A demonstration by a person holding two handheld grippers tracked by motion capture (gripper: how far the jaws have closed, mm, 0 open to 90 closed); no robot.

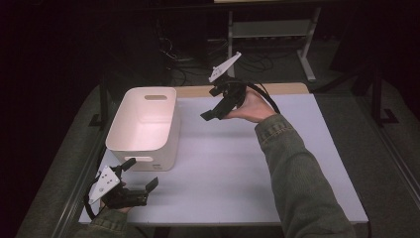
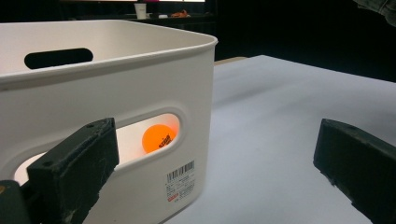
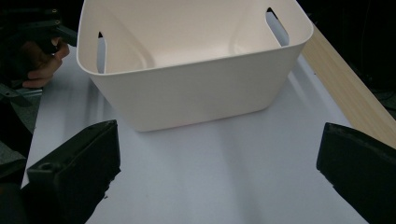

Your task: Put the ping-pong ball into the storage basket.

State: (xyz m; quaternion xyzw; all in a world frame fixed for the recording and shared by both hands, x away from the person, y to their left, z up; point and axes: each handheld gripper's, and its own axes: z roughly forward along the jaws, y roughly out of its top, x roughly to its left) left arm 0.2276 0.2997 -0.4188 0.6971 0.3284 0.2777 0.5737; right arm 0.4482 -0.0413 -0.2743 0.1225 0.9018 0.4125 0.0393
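— Two grippers on my feed. State of each, taking the white bin as reference?

— I see the left gripper at the near end of the bin, down by the table's front corner, held low in the left hand. Its jaws stand wide apart with nothing between them. In the left gripper view they frame the bin's near wall and its handle slot.

— And the right?

— I see the right gripper raised above the table, off the bin's right side toward its far end, held in the right hand. In the right gripper view its jaws are spread wide and empty, pointing at the bin's long side wall.

— Contents of the bin?

— One orange ball, visible through the near handle slot in the left gripper view, lying inside on the floor of the bin. I note a barcode label on the outer wall, just below that slot. The bin stands upright on the table.
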